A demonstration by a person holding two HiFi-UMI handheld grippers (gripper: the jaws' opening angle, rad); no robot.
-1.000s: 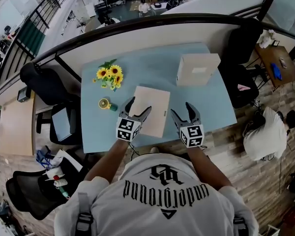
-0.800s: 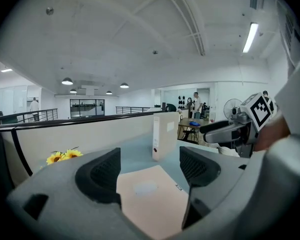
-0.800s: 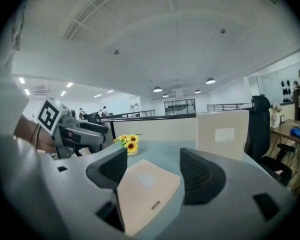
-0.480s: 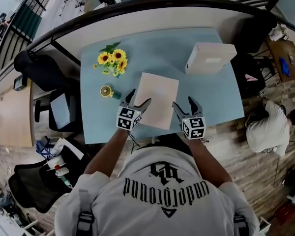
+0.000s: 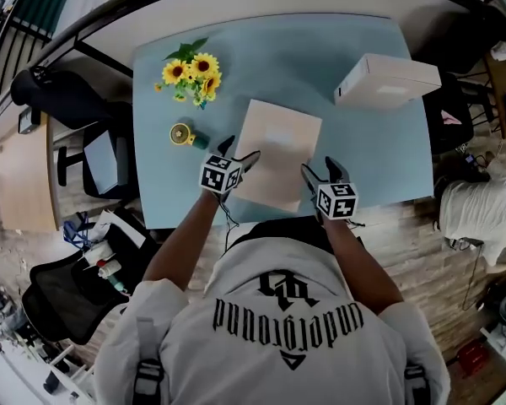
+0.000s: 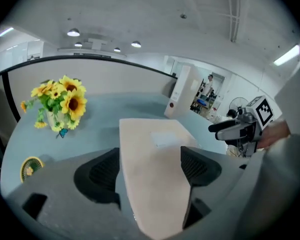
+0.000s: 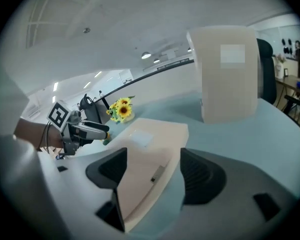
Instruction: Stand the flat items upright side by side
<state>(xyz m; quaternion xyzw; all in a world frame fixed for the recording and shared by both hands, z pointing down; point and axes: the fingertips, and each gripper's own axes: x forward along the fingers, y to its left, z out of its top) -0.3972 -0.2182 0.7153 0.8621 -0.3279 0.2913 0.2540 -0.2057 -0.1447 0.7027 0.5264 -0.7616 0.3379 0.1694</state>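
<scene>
Far left, beside the table: a black office chair (image 5: 63, 99). On the light blue table (image 5: 354, 154), left end, a bunch of sunflowers (image 5: 192, 72) stood toward the far edge. Just nearer to me than the flowers lay a small round yellow item (image 5: 181, 132); I could not make out what it was.

The left gripper (image 5: 241, 148) was at the near left corner of the flat beige box (image 5: 280, 146). Its own view showed the jaws spread wide, one on each side of that corner, with the box end filling most of the gap between them. I could not tell whether either pad touched the cardboard.

The flat beige box lay face down on the table at the middle, near the front edge, its long side running away from me and turned slightly to the right. A pale rectangular label showed on its top face.

The right gripper (image 5: 318, 169) was at the near right corner of the same box. Its jaws were also apart, the corner between them, and a strip of blue tabletop showed between the box edge and the right-hand jaw.

Far right, toward the back of the table, a second beige box (image 5: 386, 81) stood upright on its edge, well apart from the flat one.
</scene>
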